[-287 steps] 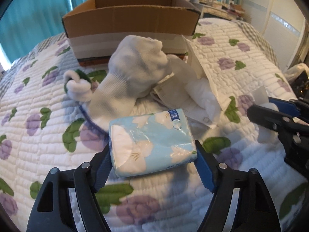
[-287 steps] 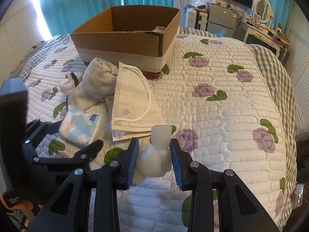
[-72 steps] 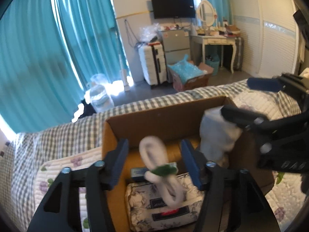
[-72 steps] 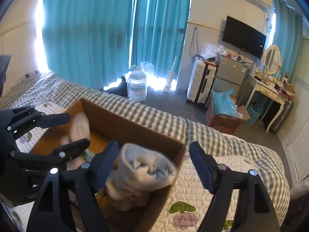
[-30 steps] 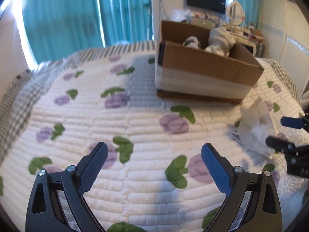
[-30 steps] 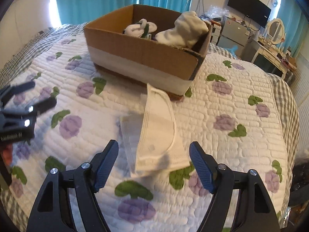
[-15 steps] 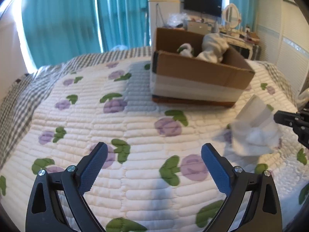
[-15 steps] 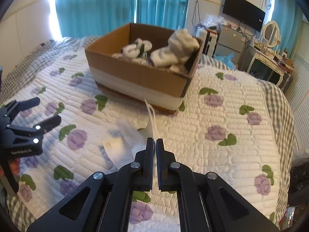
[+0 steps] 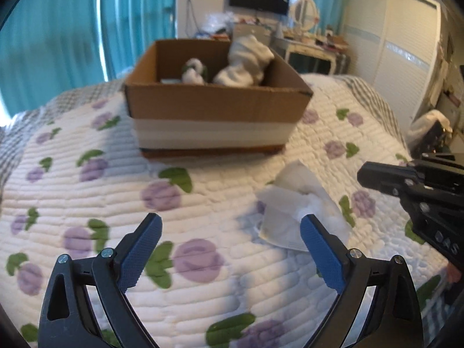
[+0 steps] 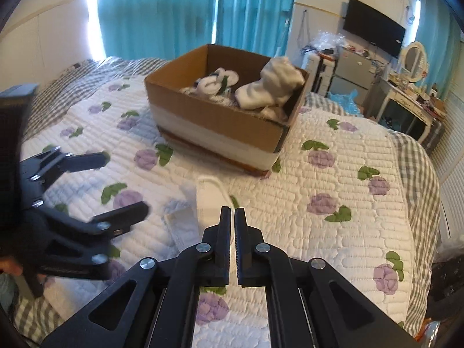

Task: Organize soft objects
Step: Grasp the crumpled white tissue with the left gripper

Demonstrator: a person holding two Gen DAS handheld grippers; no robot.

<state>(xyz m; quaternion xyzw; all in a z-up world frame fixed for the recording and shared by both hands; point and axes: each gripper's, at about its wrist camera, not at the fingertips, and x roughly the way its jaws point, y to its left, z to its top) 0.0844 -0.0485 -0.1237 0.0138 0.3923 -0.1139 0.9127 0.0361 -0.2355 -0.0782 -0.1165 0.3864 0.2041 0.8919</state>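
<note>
Two grippers work over a quilted bedspread point(image 9: 87, 203) printed with purple flowers and green leaves. The right gripper point(image 10: 232, 214) has its jaws pressed nearly together, pinching the edge of a white face mask point(image 10: 207, 200); the mask's ear loop arcs just past the fingertips, and the rest of the mask and its clear wrapper trail toward the left of that view, partly lifted off the quilt. From the left wrist view the same mask point(image 9: 293, 203) appears as a crumpled white bundle with a folded sheet beside it, lying between the cardboard box and the near blue pad of the left gripper, with the right gripper point(image 9: 362, 174) reaching in from the right edge, its tips close together.

The left gripper point(image 9: 230, 235) stands wide, its blue pads point(image 9: 139, 249) well apart and nothing between them; it hovers above the quilt just left of the mask. In the right wrist view it point(image 10: 124, 182) shows as a blurred black fork at the left.

The cardboard box point(image 9: 214, 107), brown with a pale band round its lower half, sits on the bed beyond both grippers. Inside it lie a bundled white sock point(image 10: 275, 87) against the far right wall and a coiled white cord with a green tie point(image 10: 217, 82) toward the left. Teal curtains point(image 10: 174, 8) hang behind, and a dark television point(image 10: 374, 30) is on the far wall
</note>
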